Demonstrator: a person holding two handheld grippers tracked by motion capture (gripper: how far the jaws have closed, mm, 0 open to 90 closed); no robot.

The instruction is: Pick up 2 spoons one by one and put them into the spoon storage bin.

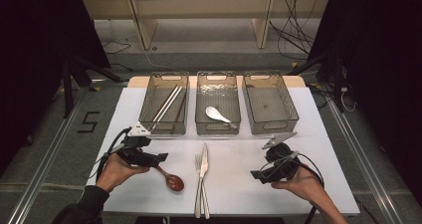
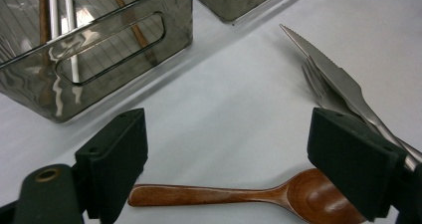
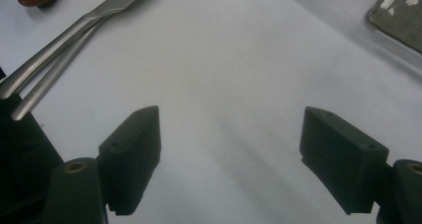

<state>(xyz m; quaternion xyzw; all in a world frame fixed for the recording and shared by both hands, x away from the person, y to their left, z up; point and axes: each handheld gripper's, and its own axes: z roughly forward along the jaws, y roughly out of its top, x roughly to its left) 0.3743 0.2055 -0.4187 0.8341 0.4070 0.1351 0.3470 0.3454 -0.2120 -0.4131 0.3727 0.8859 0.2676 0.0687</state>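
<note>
Three clear grey bins stand in a row at the far side of the white desk (image 1: 149, 184). The left bin (image 1: 148, 115) holds chopsticks: two metal ones (image 1: 168, 103) and at least one wooden one alongside, exact count not readable. The middle bin (image 1: 201, 119) holds one white ceramic spoon (image 1: 217, 114). The right bin (image 1: 292, 115) shows no contents.

Loose on the desk, near its front centre: one table knife (image 1: 204, 171) and one fork (image 1: 198, 184), lying side by side and touching, handles toward the person. One wooden spoon (image 1: 170, 179) lies to their left, bowl nearest the knife and fork, apart from them.

Two grippers in use. The left gripper (image 2: 226, 157) sits low over the wooden spoon (image 2: 239, 196); its jaws stand wide apart, straddling the spoon's length, neither pad seen touching it. The right gripper (image 3: 231, 159) is over bare desk right of the cutlery, jaws wide apart and holding nothing.
</note>
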